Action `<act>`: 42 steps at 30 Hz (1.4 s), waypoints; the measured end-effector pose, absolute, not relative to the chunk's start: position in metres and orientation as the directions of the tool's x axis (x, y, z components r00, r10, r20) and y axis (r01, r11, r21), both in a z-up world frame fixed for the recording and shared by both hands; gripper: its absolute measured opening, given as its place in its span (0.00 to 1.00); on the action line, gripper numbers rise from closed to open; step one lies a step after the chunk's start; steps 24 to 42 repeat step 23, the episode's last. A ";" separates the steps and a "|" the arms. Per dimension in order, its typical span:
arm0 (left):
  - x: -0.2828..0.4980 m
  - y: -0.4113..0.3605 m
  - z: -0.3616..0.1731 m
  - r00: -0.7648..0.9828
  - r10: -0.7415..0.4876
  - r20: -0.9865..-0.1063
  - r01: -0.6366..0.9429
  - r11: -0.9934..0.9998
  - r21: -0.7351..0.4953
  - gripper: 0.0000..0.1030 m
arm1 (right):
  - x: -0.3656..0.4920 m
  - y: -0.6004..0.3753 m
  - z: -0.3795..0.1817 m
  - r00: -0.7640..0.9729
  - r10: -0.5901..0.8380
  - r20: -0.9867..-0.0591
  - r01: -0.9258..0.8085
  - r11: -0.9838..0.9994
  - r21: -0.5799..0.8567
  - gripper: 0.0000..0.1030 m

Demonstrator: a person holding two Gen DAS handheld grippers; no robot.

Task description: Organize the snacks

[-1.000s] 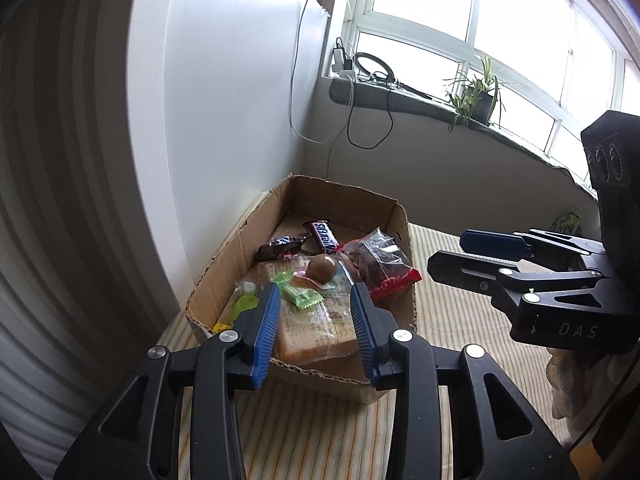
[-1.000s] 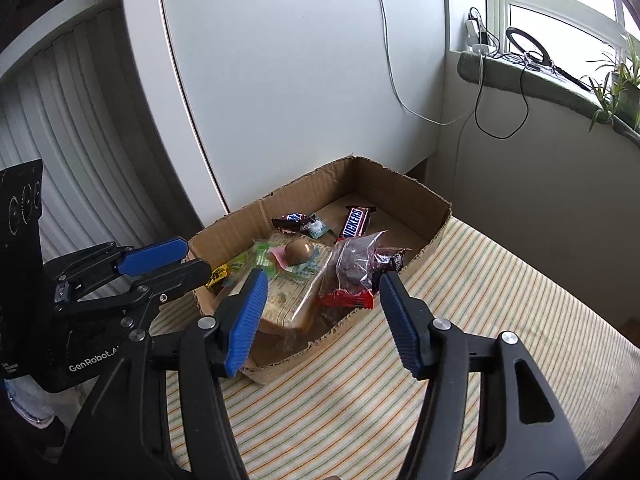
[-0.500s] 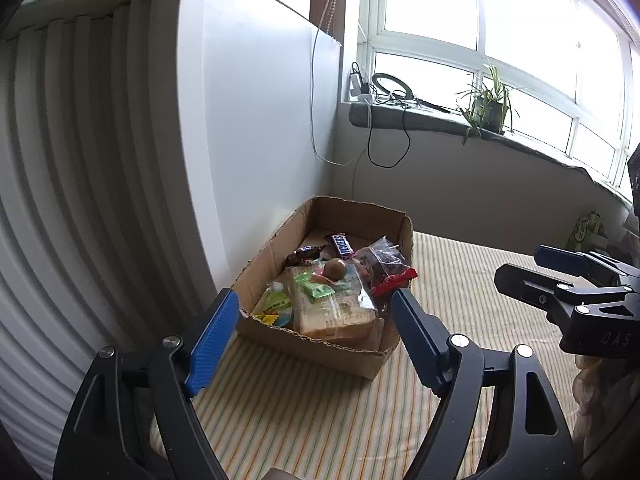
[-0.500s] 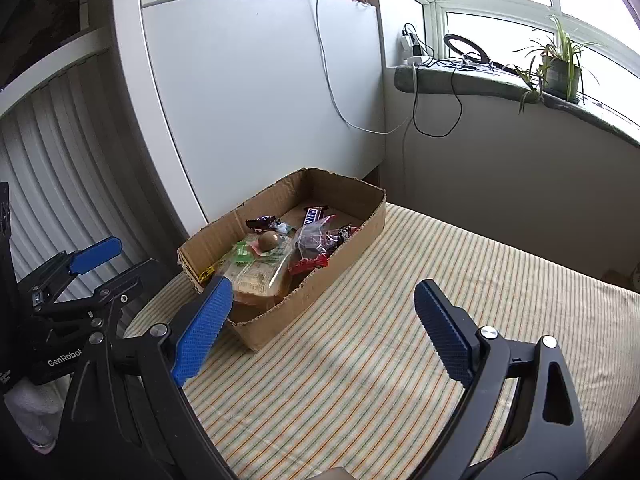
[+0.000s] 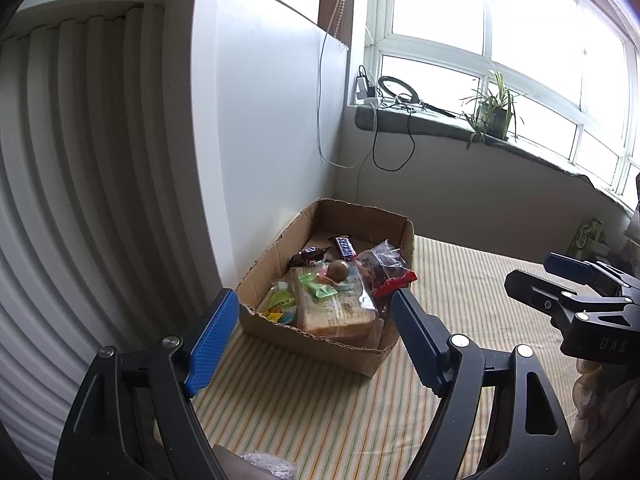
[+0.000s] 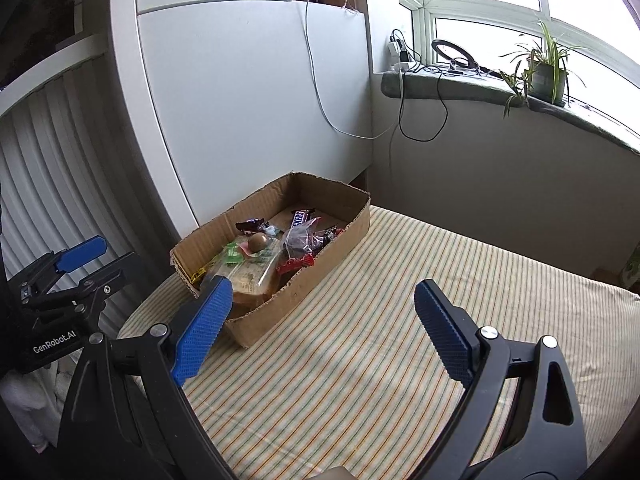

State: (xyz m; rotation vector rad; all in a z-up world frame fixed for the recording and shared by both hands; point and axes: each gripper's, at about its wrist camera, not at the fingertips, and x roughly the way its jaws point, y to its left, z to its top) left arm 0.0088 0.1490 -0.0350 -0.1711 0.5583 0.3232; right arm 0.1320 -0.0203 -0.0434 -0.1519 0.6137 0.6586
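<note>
A shallow rectangular box of brown corrugated cardboard (image 5: 320,344), its rim cut ragged, sits on a surface covered by a thin-striped cream, green and orange cloth (image 6: 380,340), close against a smooth white panel wall (image 6: 248,112). All the snacks lie inside it. One clear-wrapped block of sliced bread (image 5: 340,312) fills the near end; on it rest one small crinkled green sachet (image 5: 318,289) and one round brown ball-shaped sweet (image 5: 338,270). Beside the bread at the near left corner is one round yellow-green foil-lidded cup (image 5: 282,304). Toward the far end lie one brown Snickers bar (image 5: 344,247) and one dark glossy twisted wrapper (image 5: 306,256). Along the right wall is one clear crinkled bag of dark pieces with a red sealed edge (image 5: 386,270).

The left tongs (image 5: 316,340) are spread wide, holding nothing, their two ribbed blue pads (image 5: 212,336) on black plastic arms framing the near end of the box without touching it. The right tongs (image 6: 324,330) are likewise spread wide and bare, hovering over the striped cloth just in front of the box; their pads (image 6: 442,330) are dimpled blue.

On the grey stone windowsill (image 5: 440,126) stand one potted spider plant (image 5: 492,114) and one black ring light (image 5: 394,88), with cables hanging down.
</note>
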 end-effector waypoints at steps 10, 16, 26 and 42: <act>0.007 0.145 -0.032 0.805 0.252 -0.538 -0.342 0.937 -0.074 0.77 | 0.132 -0.020 -0.042 0.624 0.529 -0.575 -0.614 0.787 0.058 0.92; 0.007 0.144 -0.032 0.804 0.248 -0.540 -0.340 0.937 -0.076 0.77 | 0.132 -0.021 -0.044 0.619 0.531 -0.579 -0.615 0.786 0.063 0.92; 0.006 0.142 -0.032 0.803 0.256 -0.537 -0.343 0.937 -0.066 0.77 | 0.133 -0.023 -0.046 0.623 0.526 -0.579 -0.606 0.793 0.069 0.92; 0.006 0.142 -0.032 0.803 0.256 -0.537 -0.343 0.937 -0.066 0.77 | 0.133 -0.023 -0.046 0.623 0.526 -0.579 -0.606 0.793 0.069 0.92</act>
